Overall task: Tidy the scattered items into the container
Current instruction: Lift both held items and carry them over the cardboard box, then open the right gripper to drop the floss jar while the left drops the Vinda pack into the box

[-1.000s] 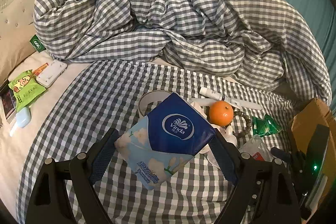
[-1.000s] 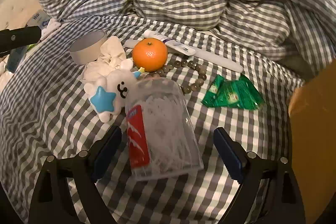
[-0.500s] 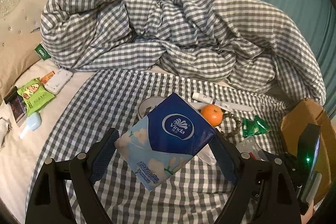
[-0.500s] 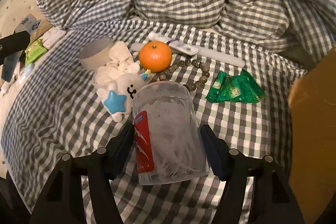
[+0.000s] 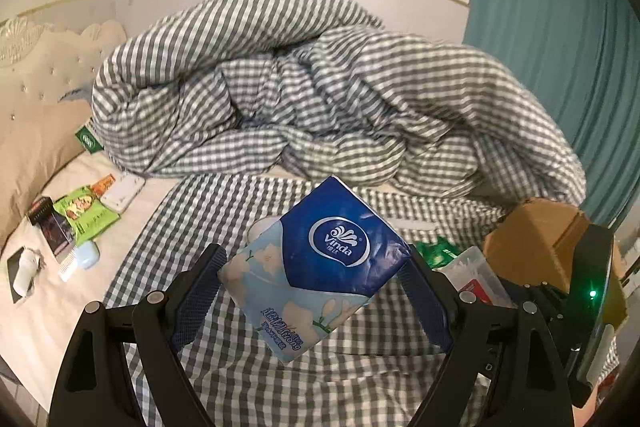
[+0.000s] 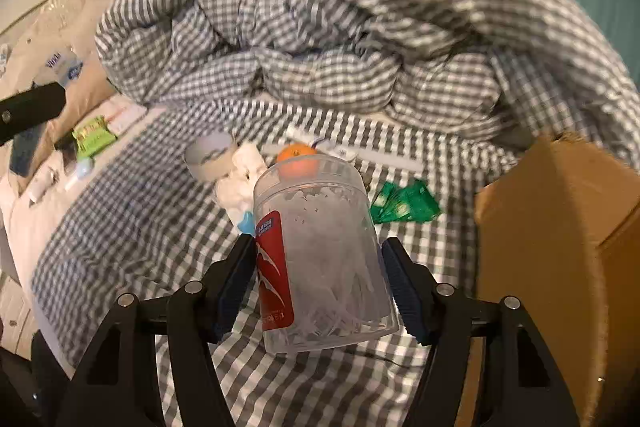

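My left gripper (image 5: pixel 310 277) is shut on a blue Vinda tissue pack (image 5: pixel 316 271) and holds it above the checked bedsheet. My right gripper (image 6: pixel 318 277) is shut on a clear plastic jar of floss picks (image 6: pixel 320 263) with a red label, lifted off the sheet. The brown cardboard box (image 6: pixel 556 267) stands at the right; it also shows in the left wrist view (image 5: pixel 540 239). On the sheet lie an orange (image 6: pixel 297 163), a tape roll (image 6: pixel 210 157), a white plush toy (image 6: pixel 240 187), green packets (image 6: pixel 404 205) and a white tube (image 6: pixel 320 147).
A bunched checked duvet (image 5: pixel 320 99) fills the back of the bed. Snack packets, a small book and a white device (image 5: pixel 80 215) lie on the cream sheet at the left near the headboard. A teal curtain (image 5: pixel 560 27) hangs at the right.
My right gripper closed on the jar and lifted it off the sheet. Both grippers have risen and pulled back, the left still holding the tissue pack.
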Demonstrator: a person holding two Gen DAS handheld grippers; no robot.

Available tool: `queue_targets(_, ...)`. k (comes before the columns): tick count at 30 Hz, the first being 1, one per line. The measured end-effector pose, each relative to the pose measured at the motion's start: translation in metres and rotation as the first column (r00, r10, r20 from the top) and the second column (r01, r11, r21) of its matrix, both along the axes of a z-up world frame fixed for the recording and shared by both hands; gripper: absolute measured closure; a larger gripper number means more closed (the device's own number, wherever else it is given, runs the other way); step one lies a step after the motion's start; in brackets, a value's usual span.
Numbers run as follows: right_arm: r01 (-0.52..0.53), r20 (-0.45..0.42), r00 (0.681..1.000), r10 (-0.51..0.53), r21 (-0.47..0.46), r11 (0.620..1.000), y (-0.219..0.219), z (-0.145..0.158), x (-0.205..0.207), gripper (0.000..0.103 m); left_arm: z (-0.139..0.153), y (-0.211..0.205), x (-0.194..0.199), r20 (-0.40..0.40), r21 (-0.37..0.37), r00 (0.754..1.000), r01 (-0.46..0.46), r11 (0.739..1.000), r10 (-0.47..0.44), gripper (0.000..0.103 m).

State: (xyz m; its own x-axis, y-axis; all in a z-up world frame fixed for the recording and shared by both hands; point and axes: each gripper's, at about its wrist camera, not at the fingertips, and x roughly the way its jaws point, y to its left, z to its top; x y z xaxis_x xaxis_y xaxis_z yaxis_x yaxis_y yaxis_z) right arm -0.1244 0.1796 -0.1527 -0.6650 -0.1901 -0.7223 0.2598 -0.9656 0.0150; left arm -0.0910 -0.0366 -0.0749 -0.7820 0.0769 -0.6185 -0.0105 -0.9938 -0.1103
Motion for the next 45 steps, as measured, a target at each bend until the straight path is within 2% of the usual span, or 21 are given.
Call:
queue_targets(7,0.029,-0.104,0.994,-0.033,-0.036,0.999,0.026,0.051,0.040,0.039,0.034,0.030,0.029,-0.071,-0.012,0.997,0.042,0.999,-0.043,0.015)
queue_targets(13,0.080,-0.190,0.978,-0.088,-0.049,0.996,0.062,0.090,0.076,0.039,0.053,0.065,0.046,-0.110,-0.008,0.990,0.088,0.996,-0.088,0.015)
queue_targets(20,0.179,-0.235,0.954,-0.188,-0.060,0.982,0.121,0.116,0.100,0.039,0.062,0.116,0.053,-0.122,-0.004,0.979,0.165,0.986,-0.164,0.015)
queue_targets(28,0.305,-0.241,0.920,-0.311,-0.061,0.950,0.188,0.119,0.121,0.043,0.063,0.182,0.054,-0.128,-0.013,0.956,0.266,0.964,-0.266,0.015)
queue_targets(32,0.365,-0.212,0.906,-0.367,-0.051,0.930,0.222,0.106,0.122,0.044,0.061,0.213,0.053,-0.121,-0.015,0.943,0.310,0.950,-0.310,0.015)
queue_targets(35,0.380,-0.189,0.902,-0.387,-0.074,0.922,0.239,0.095,0.120,0.044,0.057,0.229,0.052,-0.110,-0.022,0.936,0.334,0.942,-0.335,0.015)
queue_targets(45,0.368,-0.200,0.903,-0.380,-0.094,0.925,0.260,0.096,0.105,0.044,0.055,0.255,0.045,-0.102,-0.041,0.930,0.350,0.936,-0.353,0.015)
